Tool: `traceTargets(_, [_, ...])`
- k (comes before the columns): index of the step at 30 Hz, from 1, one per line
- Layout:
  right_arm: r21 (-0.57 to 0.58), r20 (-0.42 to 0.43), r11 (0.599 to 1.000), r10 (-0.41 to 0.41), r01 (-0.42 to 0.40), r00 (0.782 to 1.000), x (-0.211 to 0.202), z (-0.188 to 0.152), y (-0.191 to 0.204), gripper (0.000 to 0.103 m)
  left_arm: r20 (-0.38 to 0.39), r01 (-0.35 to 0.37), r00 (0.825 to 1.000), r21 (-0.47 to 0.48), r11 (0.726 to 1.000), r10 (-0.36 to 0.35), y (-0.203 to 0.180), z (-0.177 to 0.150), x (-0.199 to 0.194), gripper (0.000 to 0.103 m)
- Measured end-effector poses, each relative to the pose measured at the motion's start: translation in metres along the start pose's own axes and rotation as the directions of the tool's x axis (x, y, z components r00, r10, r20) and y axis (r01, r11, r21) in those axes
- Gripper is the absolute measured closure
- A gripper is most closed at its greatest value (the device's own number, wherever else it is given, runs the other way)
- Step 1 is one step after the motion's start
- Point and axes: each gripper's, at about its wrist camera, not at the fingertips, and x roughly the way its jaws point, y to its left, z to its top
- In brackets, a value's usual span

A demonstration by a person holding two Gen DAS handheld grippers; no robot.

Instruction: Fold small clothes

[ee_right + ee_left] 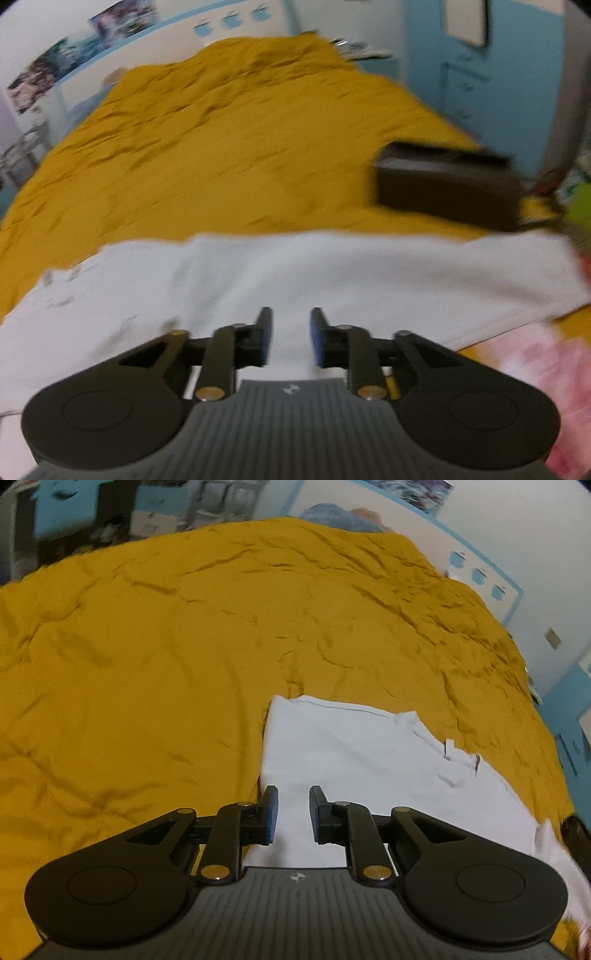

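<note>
Both claws stand parted with nothing between their pads. Left gripper (291,814) sits at the bottom centre of its view, fingers level and pointing forward, blue pads facing each other across a clear gap, above the near left part of the white garment (354,760). Right gripper (290,338) holds the same pose at the bottom centre of its view, likewise spread, above the middle of the white garment (295,273).

White garment: lies flat on the mustard bedspread (147,657). In the left wrist view it fills the lower right quarter, its left edge straight and its far edge showing a seam; a small tag (448,747) stands up near the upper right of the cloth. In the right wrist view it runs as a wide band across the middle of the frame, edge to edge; this view is blurred and finer detail cannot be read.

Containers: a dark box-like object (447,184) rests on the bedspread (221,147) at the right of the right wrist view, just beyond the garment's far edge. Its contents cannot be made out.

Surroundings: pink fabric (535,369) lies at the lower right of the right wrist view, beside the garment's near right edge. Posters (74,48) hang along the wall at upper left.
</note>
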Motion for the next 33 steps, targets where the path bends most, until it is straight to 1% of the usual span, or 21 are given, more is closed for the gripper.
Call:
traceTargets(2, [0.062,0.003,0.997,-0.039,0.039,0.999,-0.006,0.015,-0.04,0.079,-0.014,0.002,1.0,-0.021,1.0,-0.003,0.0,-0.001,0.001,0.084])
traceTargets(3, [0.114,0.001,0.991,-0.067,0.066,0.998,-0.009,0.023,-0.064,0.079,-0.02,0.0,1.0,-0.021,1.0,-0.001,-0.002,-0.002,0.002,0.084])
traceTargets(5, [0.216,-0.001,0.967,-0.137,0.134,0.991,-0.013,0.034,-0.111,0.077,-0.019,-0.014,1.0,-0.011,1.0,0.013,-0.007,-0.004,0.003,0.084])
traceTargets(7, [0.281,-0.009,0.938,-0.206,0.2,0.979,-0.014,0.042,-0.152,0.077,-0.021,-0.024,1.0,-0.005,1.0,0.024,-0.011,-0.006,0.005,0.084])
traceTargets(8, [0.31,-0.018,0.925,-0.226,0.22,0.974,-0.014,0.046,-0.171,0.075,-0.024,-0.027,0.999,-0.009,1.0,0.027,-0.014,-0.006,0.007,0.084])
traceTargets(10, [0.349,-0.031,0.908,-0.235,0.231,0.972,-0.011,0.051,-0.197,0.07,-0.028,-0.029,0.999,-0.012,1.0,0.028,-0.019,-0.007,0.011,0.084])
traceTargets(11, [0.361,-0.036,0.901,-0.245,0.241,0.969,-0.009,0.052,-0.206,0.067,-0.029,-0.03,0.999,-0.01,0.999,0.03,-0.021,-0.007,0.013,0.084])
traceTargets(14, [0.381,-0.066,0.887,-0.257,0.262,0.964,0.0,0.055,-0.231,0.063,-0.031,-0.038,0.999,0.004,0.999,0.038,-0.029,-0.008,0.021,0.084])
traceTargets(17, [0.406,-0.109,0.869,-0.261,0.283,0.959,0.014,0.051,-0.249,0.062,-0.043,-0.039,0.998,0.013,0.999,0.04,-0.034,-0.011,0.03,0.084])
traceTargets(19, [0.418,-0.123,0.855,-0.283,0.308,0.951,0.023,0.048,-0.26,0.06,-0.052,-0.044,0.998,0.027,0.999,0.046,-0.037,-0.015,0.036,0.084])
traceTargets(20, [0.42,-0.123,0.849,-0.297,0.321,0.947,0.027,0.044,-0.265,0.054,-0.055,-0.047,0.997,0.035,0.998,0.049,-0.038,-0.017,0.038,0.084])
traceTargets(21, [0.421,-0.126,0.844,-0.309,0.333,0.943,0.029,0.042,-0.269,0.052,-0.058,-0.048,0.997,0.041,0.998,0.05,-0.04,-0.018,0.04,0.084])
traceTargets(24, [0.427,-0.167,0.837,-0.301,0.344,0.939,0.045,0.032,-0.275,0.052,-0.07,-0.047,0.996,0.027,0.999,0.049,-0.039,-0.023,0.047,0.084])
traceTargets(25, [0.42,-0.163,0.838,-0.307,0.348,0.938,0.047,0.029,-0.273,0.054,-0.073,-0.045,0.996,0.023,0.999,0.047,-0.038,-0.024,0.048,0.084])
traceTargets(26, [0.408,-0.152,0.844,-0.312,0.347,0.938,0.05,0.027,-0.27,0.064,-0.074,-0.047,0.996,0.025,0.999,0.048,-0.038,-0.025,0.049,0.084])
traceTargets(27, [0.398,-0.144,0.852,-0.309,0.341,0.94,0.051,0.026,-0.267,0.082,-0.074,-0.049,0.996,0.029,0.998,0.051,-0.039,-0.026,0.05,0.084])
traceTargets(29, [0.378,-0.136,0.866,-0.297,0.327,0.945,0.054,0.027,-0.259,0.099,-0.071,-0.049,0.996,0.035,0.998,0.052,-0.038,-0.026,0.049,0.084])
traceTargets(33, [0.307,-0.129,0.872,-0.357,0.38,0.925,0.053,0.033,-0.241,0.102,-0.052,-0.035,0.998,0.033,0.999,0.037,-0.035,-0.024,0.039,0.084])
